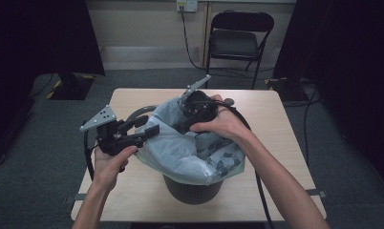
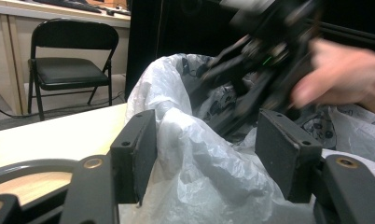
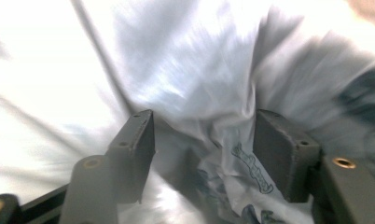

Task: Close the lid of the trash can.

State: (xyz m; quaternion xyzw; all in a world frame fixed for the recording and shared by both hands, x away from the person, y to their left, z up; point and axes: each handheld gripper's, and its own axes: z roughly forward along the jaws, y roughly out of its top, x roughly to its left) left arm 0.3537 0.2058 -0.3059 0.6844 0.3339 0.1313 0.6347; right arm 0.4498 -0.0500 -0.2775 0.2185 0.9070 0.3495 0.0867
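- Bin (image 1: 192, 193): dark, round, stands on the near half of the bench (image 1: 271, 143), close to its front edge.
- Bag (image 1: 180, 160): pale plastic liner with dark print, sits in the bin's mouth, top draped outward over the rim on the near and left sides.
- Left gripper (image 1: 149, 132): held at the bag's left edge, pointing right. Its fingers (image 2: 134, 154) stand apart with a bunched fold of the bag (image 2: 199, 172) between them; film lies against the left finger, right one looks clear of it, not clamped.
- Right gripper (image 1: 187, 121): dips down into the bag's opening from the far side, hand (image 1: 223, 125) wrapped over it. Its fingers (image 3: 281, 149) are apart, crumpled printed film (image 3: 232, 182) between them; picture blurred, no squeeze visible.
- Cables trail from both grippers across the bench.
- Folding chair (image 1: 238, 40): black, beyond the bench, against the far wall.
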